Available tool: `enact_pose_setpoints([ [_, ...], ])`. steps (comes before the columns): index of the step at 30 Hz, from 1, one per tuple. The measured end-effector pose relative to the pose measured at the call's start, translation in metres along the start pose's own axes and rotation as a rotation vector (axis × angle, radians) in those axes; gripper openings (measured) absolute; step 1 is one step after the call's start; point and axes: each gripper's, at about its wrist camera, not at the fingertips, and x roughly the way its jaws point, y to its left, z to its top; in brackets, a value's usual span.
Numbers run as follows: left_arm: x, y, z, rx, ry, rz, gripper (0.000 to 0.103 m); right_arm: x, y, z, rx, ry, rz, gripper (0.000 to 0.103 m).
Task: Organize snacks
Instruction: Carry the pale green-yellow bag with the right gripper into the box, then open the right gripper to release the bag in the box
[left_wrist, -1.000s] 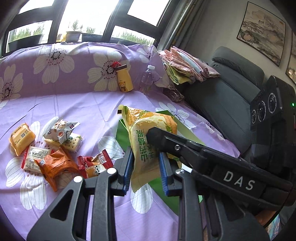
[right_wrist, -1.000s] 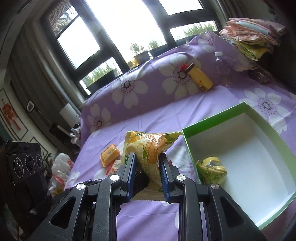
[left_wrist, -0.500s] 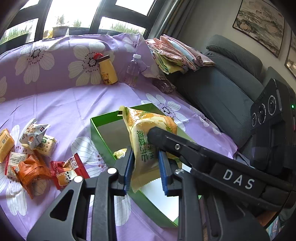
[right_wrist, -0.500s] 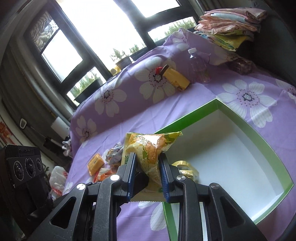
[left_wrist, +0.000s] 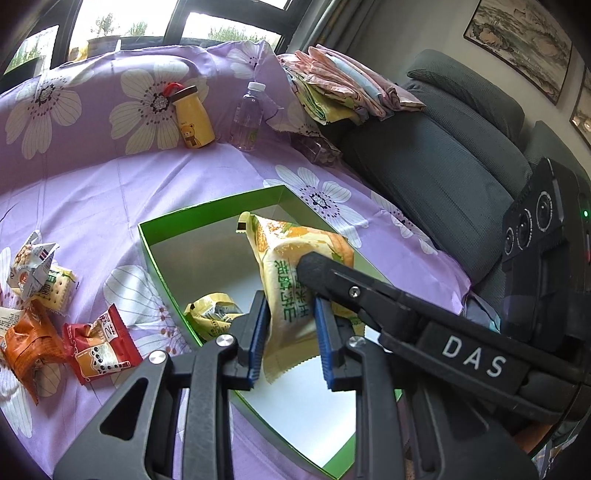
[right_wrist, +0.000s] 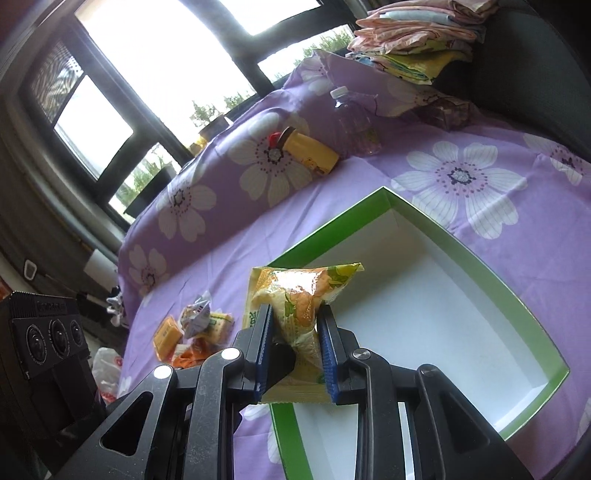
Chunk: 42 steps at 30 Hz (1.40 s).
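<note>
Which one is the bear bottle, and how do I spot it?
Look at the purple flowered cloth where it rises at the back. Two bottles stand there; the bear bottle is the yellow one with a brown cap, left of the clear water bottle.

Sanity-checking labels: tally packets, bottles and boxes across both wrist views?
Snack packets: 8 (1 held packet gripped by left gripper and right gripper, 1 in the box, 6 loose on the cloth, one barely in view)
Bottles: 2 (yellow bottle, clear bottle)
Box: 1
Total: 11
</note>
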Motion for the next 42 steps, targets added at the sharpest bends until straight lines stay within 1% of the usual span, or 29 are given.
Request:
enact_pose_setpoints([
  [3, 0.008, -0.001, -0.001, -0.020, 0.016, -0.015, 0.022, 0.001, -0.007, 0.001, 0.014, 0.017, -0.021, 0.027],
  [10, 0.026, -0.001, -0.005, -0.031, 0.063, -0.029, 0.022, 0.009, -0.021, 0.003, 0.036, 0.067, -0.068, 0.027],
  [17, 0.039, -0.003, -0.007, -0.028, 0.100, -0.026, 0.023, 0.016, -0.029, 0.002, 0.036, 0.110, -0.106, 0.027],
  [21, 0.046, -0.003, -0.010, -0.043, 0.124, -0.029, 0.023, 0.020, -0.033, 0.001, 0.032, 0.138, -0.131, 0.027],
  [29, 0.046, -0.001, -0.014, -0.030, 0.126, -0.027, 0.023, 0.024, -0.033, -0.001, 0.014, 0.162, -0.174, 0.027],
  [30, 0.045, 0.000, -0.014, -0.028, 0.124, -0.023, 0.025, 0.023, -0.033, 0.000, 0.015, 0.157, -0.181, 0.030],
  [32, 0.038, 0.000, -0.015, -0.025, 0.109, -0.026, 0.026, 0.020, -0.033, 0.001, 0.019, 0.141, -0.188, 0.039],
  [33, 0.034, 0.001, -0.014, -0.027, 0.099, -0.037, 0.029, 0.018, -0.033, 0.001, 0.021, 0.131, -0.184, 0.050],
  [34, 0.028, 0.001, -0.014, -0.027, 0.088, -0.047, 0.037, 0.016, -0.032, 0.002, 0.024, 0.118, -0.177, 0.063],
  [35, 0.022, 0.002, -0.013, -0.024, 0.076, -0.051, 0.043, 0.012, -0.031, 0.003, 0.025, 0.099, -0.171, 0.069],
  [36, 0.015, 0.002, -0.013, -0.017, 0.062, -0.049, 0.058, 0.008, -0.029, 0.003, 0.022, 0.078, -0.166, 0.077],
  [37, 0.007, 0.002, -0.013, -0.006, 0.042, -0.044, 0.064, 0.004, -0.026, 0.004, 0.018, 0.056, -0.163, 0.081],
  [38, -0.002, 0.003, -0.013, 0.005, 0.021, -0.037, 0.066, 0.001, -0.022, 0.004, 0.010, 0.036, -0.162, 0.082],
  [39, -0.011, 0.005, -0.013, 0.013, 0.003, -0.024, 0.070, -0.003, -0.018, 0.005, 0.001, 0.019, -0.161, 0.084],
  [40, -0.019, 0.009, -0.013, 0.013, -0.011, -0.009, 0.075, -0.005, -0.015, 0.006, -0.007, 0.005, -0.160, 0.085],
  [42, -0.038, 0.019, -0.014, -0.002, -0.044, 0.010, 0.080, -0.010, -0.007, 0.006, -0.018, -0.020, -0.157, 0.087],
])
